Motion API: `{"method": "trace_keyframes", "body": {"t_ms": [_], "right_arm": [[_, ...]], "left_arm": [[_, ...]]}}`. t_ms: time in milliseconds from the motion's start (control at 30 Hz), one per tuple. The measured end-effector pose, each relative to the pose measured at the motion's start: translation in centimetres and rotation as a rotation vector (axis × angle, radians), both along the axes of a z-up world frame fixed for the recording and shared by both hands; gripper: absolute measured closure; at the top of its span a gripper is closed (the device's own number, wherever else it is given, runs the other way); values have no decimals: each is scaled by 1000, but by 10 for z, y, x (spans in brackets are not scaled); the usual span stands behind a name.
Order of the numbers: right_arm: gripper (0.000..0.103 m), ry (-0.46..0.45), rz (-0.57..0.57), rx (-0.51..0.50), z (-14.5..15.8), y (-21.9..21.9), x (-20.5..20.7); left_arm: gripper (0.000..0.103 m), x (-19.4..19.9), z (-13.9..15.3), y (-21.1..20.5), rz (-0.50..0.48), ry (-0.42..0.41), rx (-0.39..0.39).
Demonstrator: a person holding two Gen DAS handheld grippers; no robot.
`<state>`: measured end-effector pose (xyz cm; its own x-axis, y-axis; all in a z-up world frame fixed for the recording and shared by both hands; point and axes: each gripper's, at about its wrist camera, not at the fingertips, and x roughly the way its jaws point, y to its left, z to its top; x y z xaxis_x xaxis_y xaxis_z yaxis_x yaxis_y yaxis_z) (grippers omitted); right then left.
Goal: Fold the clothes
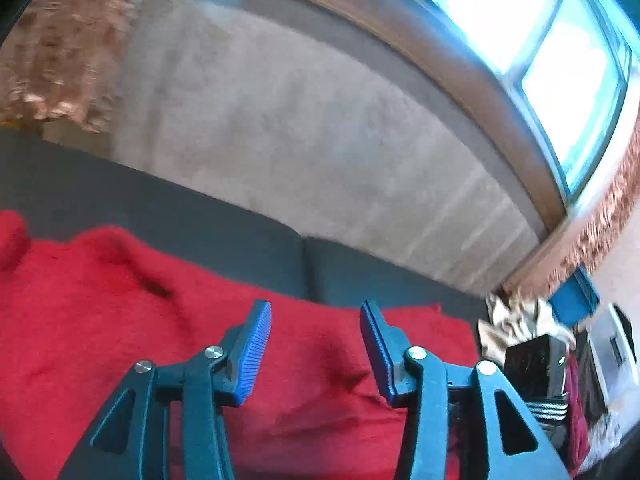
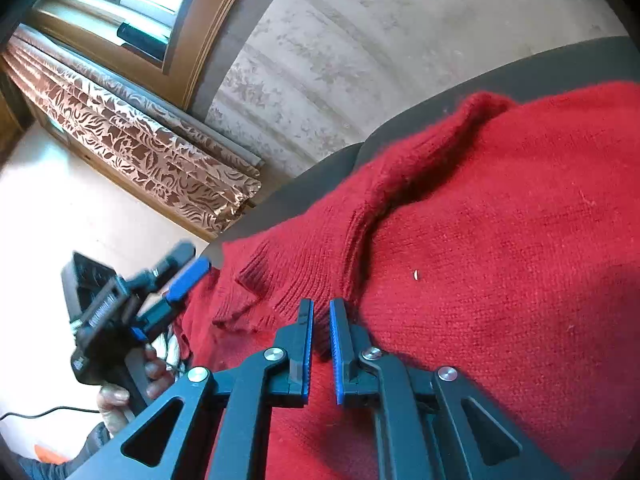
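A dark sofa [image 1: 224, 224] under a window [image 1: 560, 80] is bearing the red sweater [image 2: 500, 260]. The left gripper [image 1: 316, 348] is hovering, jaws apart and empty; the right gripper [image 2: 322, 344] is pinching knit (seemingly mid-fold), so the left needs a fresh hold next

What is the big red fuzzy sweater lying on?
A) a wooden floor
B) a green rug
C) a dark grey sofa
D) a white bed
C: the red sweater is spread over the dark grey sofa, whose cushions show just beyond the knit's edge in both wrist views.
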<state>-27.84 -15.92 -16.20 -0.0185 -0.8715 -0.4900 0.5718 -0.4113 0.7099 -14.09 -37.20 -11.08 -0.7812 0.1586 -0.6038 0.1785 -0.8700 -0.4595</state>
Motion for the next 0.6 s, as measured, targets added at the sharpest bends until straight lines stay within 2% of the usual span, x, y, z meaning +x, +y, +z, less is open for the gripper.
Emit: {"method": "trace_keyframes", "body": {"t_ms": [33, 67, 100, 133, 167, 200, 267, 333, 400, 600], "right_arm": [[86, -7, 1, 3, 2, 2, 0], [80, 2, -23, 5, 7, 4, -2], [61, 16, -54, 6, 14, 8, -3], [26, 30, -84, 6, 21, 11, -4], [11, 45, -128, 6, 27, 16, -7], [0, 46, -145, 1, 31, 18, -12], [0, 41, -167, -13, 37, 18, -22], [0, -23, -161, -47, 34, 17, -31], [0, -92, -170, -88, 30, 16, -40], [0, -150, -214, -102, 25, 2, -59]], "left_arm": [[55, -7, -13, 5, -22, -50, -25], [56, -8, -19, 6, -32, -57, -30], [56, -7, -22, 6, -36, -44, -26], [56, -7, -24, 5, -39, -31, -21], [56, -5, -27, 1, -41, -19, 6], [56, -4, -29, -4, -43, -7, 45], [61, -2, -30, -8, -38, 1, 71], [62, -1, -31, -10, -32, 7, 88], [62, -1, -31, -9, -31, 5, 74], [62, 0, -35, -11, -29, 7, 69]]}}
